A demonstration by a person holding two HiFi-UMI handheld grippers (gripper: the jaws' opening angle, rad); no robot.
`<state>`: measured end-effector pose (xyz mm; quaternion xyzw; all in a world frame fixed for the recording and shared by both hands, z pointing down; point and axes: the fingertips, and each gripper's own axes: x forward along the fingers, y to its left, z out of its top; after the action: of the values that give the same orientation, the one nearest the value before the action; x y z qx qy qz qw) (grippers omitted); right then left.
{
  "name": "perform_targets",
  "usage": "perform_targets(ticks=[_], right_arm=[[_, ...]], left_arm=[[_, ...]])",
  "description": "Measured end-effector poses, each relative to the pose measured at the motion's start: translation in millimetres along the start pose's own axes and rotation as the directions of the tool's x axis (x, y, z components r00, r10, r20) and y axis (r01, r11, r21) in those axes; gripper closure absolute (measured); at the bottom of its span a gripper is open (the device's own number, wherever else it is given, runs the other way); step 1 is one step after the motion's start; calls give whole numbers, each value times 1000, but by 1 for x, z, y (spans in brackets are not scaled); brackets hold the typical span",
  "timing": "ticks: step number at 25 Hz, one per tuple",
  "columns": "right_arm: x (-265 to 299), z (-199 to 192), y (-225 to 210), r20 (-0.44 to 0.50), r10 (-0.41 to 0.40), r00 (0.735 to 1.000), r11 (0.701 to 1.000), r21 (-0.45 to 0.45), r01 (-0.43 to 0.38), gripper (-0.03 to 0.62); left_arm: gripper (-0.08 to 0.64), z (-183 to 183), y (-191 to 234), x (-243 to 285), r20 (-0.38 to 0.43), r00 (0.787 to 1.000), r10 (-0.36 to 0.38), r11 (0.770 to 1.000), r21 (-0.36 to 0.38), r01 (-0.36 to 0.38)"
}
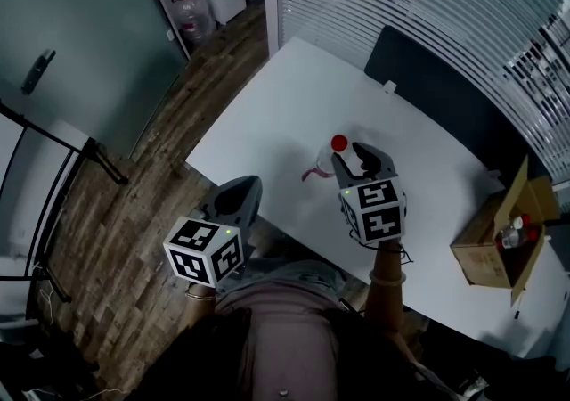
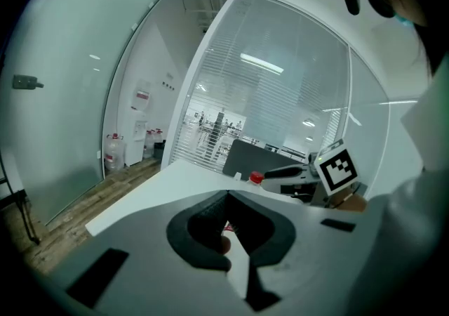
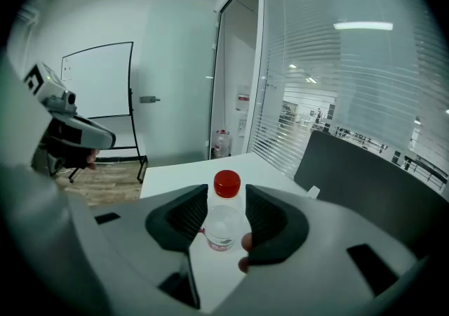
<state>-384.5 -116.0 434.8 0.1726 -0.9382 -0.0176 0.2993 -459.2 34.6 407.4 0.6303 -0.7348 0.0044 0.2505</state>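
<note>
A small clear bottle [image 1: 328,157] with a red cap [image 3: 226,182] stands on the white table [image 1: 294,96] near its front edge. My right gripper [image 1: 359,156] reaches it from the right. In the right gripper view the bottle [image 3: 223,227] sits between the two dark jaws, which press both its sides: the right gripper [image 3: 226,222] is shut on it. My left gripper [image 1: 242,187] hovers at the table's near edge, left of the bottle and apart from it. Its jaws meet at their tips with nothing between them, so the left gripper [image 2: 228,199] is shut.
An open cardboard box [image 1: 495,239] with several bottles stands at the right end of the table. A dark chair back [image 1: 427,87] is behind the table, blinds beyond it. Water jugs [image 1: 191,16] and a black stand [image 1: 89,154] are on the wooden floor to the left.
</note>
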Motion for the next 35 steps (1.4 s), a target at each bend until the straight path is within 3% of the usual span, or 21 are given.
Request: perform_targets(ticks=[8, 15, 26, 35], right_arm=[[-37, -7, -10, 55, -34, 998, 999, 44, 31, 425], [-80, -16, -24, 171, -69, 983, 991, 128, 47, 488], [-156, -57, -28, 163, -67, 984, 989, 143, 44, 515], [-221, -95, -30, 208, -69, 976, 986, 163, 35, 532]], left_arm=[[554, 1, -34, 19, -19, 997, -78, 996, 53, 78], [554, -12, -68, 20, -35, 994, -101, 992, 76, 104], [555, -32, -135, -5, -11, 995, -98, 993, 61, 98], [554, -56, -202, -23, -15, 989, -150, 987, 52, 150]])
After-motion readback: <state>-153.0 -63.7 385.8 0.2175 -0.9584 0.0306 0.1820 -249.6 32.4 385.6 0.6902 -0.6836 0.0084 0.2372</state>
